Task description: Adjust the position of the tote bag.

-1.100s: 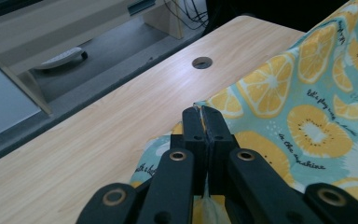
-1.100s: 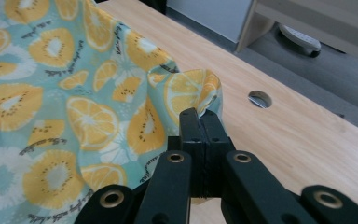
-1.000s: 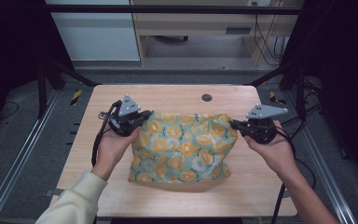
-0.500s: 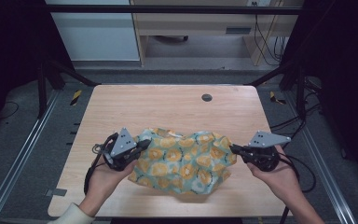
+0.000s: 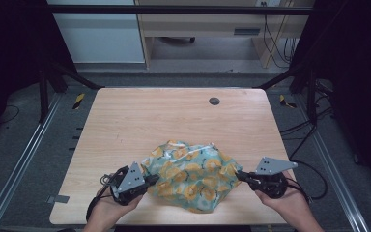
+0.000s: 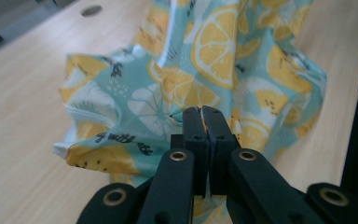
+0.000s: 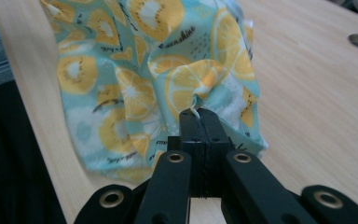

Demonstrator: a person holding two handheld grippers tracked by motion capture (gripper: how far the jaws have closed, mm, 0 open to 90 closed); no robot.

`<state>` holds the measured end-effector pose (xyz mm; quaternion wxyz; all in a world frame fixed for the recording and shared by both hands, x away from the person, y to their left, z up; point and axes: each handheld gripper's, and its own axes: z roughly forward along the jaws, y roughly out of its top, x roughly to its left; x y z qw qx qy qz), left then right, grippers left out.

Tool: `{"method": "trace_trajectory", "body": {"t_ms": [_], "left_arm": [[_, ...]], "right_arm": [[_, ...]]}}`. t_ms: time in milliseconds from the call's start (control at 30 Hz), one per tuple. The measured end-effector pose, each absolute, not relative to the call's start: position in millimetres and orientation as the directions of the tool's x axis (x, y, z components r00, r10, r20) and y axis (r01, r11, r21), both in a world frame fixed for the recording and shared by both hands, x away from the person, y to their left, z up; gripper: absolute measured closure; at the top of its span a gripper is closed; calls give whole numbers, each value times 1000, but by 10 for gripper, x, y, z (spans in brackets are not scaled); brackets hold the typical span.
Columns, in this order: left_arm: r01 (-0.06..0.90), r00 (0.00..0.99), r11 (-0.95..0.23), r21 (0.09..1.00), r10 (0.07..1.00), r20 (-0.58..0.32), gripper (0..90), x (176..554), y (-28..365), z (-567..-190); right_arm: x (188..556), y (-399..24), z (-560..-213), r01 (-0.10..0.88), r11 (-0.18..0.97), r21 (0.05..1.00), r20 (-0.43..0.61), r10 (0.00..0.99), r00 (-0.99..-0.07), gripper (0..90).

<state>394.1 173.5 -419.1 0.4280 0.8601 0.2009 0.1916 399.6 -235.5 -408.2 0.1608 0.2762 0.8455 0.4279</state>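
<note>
cloth [image 5: 193,174] bunched up at the counter's [image 5: 140,121] near edge | left gripper [image 5: 150,180] clamped on its left side | right gripper [image 5: 238,175] pinching the right side, both jaws tight

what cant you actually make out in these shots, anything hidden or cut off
- What kind of item the lemon-print cloth is: bunched up, so its shape stays unclear in every view.
- The table under the cloth: covered, high view.
- The cloth edge in the left gripper and in the right gripper: pinched between shut jaws.
- The person's forearms: cut off by the bottom edge, high view.
- The print's small lettering: blurred, both gripper views.
</note>
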Motion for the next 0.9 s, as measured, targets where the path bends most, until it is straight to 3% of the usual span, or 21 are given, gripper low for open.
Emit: {"method": "trace_trajectory", "body": {"t_ms": [367,900], "left_arm": [[205,865,-640,740,472,169,893,4013,1695,-4521],[247,845,-669,701,503,183,891,4205,1711,-4725]], "right_arm": [[4004,-2384,-4387,367,502,783,16,573,-819,900],[4148,-2379,-4616,413,535,737,22,592,-806,900]]}}
